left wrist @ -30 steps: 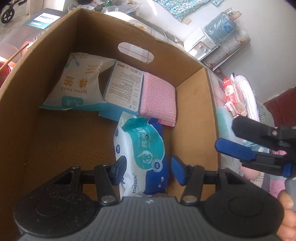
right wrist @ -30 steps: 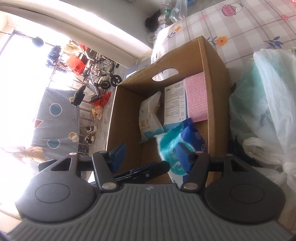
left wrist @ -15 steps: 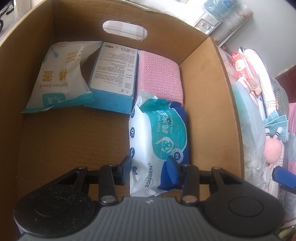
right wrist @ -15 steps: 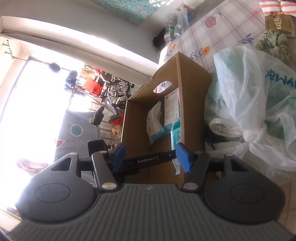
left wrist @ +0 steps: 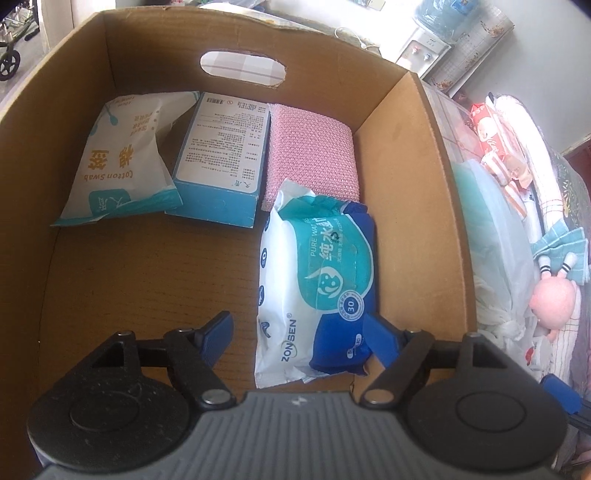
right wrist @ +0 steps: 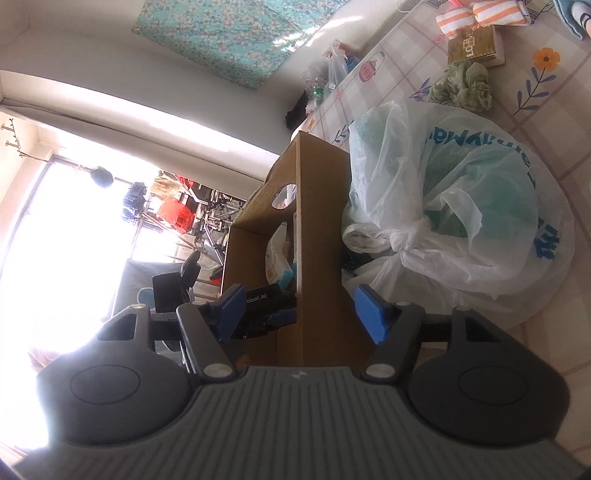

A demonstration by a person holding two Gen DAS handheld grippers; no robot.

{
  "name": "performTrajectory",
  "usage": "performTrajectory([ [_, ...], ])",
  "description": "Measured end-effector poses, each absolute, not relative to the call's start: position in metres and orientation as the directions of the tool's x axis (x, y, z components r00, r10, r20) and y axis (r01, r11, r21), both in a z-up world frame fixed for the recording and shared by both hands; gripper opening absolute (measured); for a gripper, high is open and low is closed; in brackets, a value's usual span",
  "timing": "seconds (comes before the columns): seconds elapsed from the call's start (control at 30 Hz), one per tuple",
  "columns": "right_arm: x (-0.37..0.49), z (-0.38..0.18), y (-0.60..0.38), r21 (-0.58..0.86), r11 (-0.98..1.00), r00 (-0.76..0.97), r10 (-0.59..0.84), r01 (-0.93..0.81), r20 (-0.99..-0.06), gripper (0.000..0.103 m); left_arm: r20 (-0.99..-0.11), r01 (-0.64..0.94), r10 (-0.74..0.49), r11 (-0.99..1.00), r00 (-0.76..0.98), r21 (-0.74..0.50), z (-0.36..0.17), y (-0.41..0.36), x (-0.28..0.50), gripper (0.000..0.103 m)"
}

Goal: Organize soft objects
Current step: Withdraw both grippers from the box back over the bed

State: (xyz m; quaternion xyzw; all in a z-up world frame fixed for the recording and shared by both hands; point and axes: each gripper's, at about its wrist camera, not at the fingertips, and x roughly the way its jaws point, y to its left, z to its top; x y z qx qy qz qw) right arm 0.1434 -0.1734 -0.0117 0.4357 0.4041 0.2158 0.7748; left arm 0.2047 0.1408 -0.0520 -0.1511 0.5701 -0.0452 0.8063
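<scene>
The cardboard box (left wrist: 406, 192) holds a cotton swab bag (left wrist: 122, 162), a blue-and-white carton (left wrist: 221, 162), a folded pink cloth (left wrist: 314, 158) and a wet-wipes pack (left wrist: 314, 280) lying flat on its floor. My left gripper (left wrist: 301, 338) points down into the box. Its jaws are opening, they straddle the pack's near end, and the left pad (left wrist: 218, 332) stands well off it. My right gripper (right wrist: 301, 310) is outside the box (right wrist: 321, 240), beside its right wall. Its jaws are opening too, with nothing between them. A tied white plastic bag (right wrist: 461, 206) lies just right of the box.
On the patterned tablecloth behind the bag lie a green crumpled cloth (right wrist: 461, 85), a brown packet (right wrist: 476, 48) and striped orange rolls (right wrist: 480, 16). A pink plush toy (left wrist: 550, 299) and a teal cloth (left wrist: 565, 247) lie right of the box. The box's left half is bare cardboard.
My left gripper's jaws have spread off the wipes pack, which now rests on the box floor. My right gripper has swung out past the box's right wall and sunk lower.
</scene>
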Motion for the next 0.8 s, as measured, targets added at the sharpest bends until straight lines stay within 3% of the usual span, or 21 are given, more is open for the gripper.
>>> performTrajectory([
  [0.23,0.114,-0.023,-0.217,0.867,0.493,0.669,0.623,0.066,-0.405,0.07,-0.846,-0.152,-0.183,0.944,0.501,-0.294,-0.005,0.151,0.175,0.082],
  [0.4,0.09,-0.023,-0.25,0.861,0.503,0.736,0.552,0.081,-0.392,0.071,-0.758,-0.098,-0.149,0.958,0.635,-0.271,0.037,0.13,0.14,0.086],
  [0.57,0.062,-0.028,-0.281,0.862,0.496,0.798,0.477,0.101,-0.368,0.072,-0.665,0.019,-0.191,0.966,0.722,-0.257,0.06,0.085,0.106,0.09],
  [0.8,0.036,-0.05,-0.31,0.864,0.48,0.82,0.426,0.153,-0.382,0.072,-0.609,0.154,-0.281,0.955,0.741,-0.253,0.054,0.008,0.072,0.09],
])
